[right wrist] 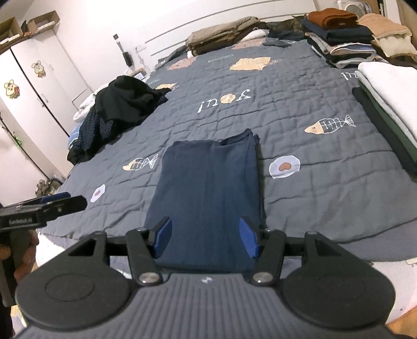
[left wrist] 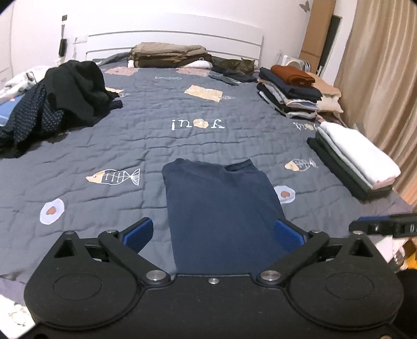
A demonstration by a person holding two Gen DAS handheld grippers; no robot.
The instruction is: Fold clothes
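the folded navy garment (left wrist: 221, 208) is seen lengthwise ahead of both empty grippers, left gripper (left wrist: 212, 234) wide, right gripper (right wrist: 206, 240) half-open.

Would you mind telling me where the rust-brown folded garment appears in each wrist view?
Left wrist: rust-brown garment upper right, topping the far folded stack.
Right wrist: same garment at the top edge, right of centre.
Shared landmark: navy folded shirt, centre foreground.
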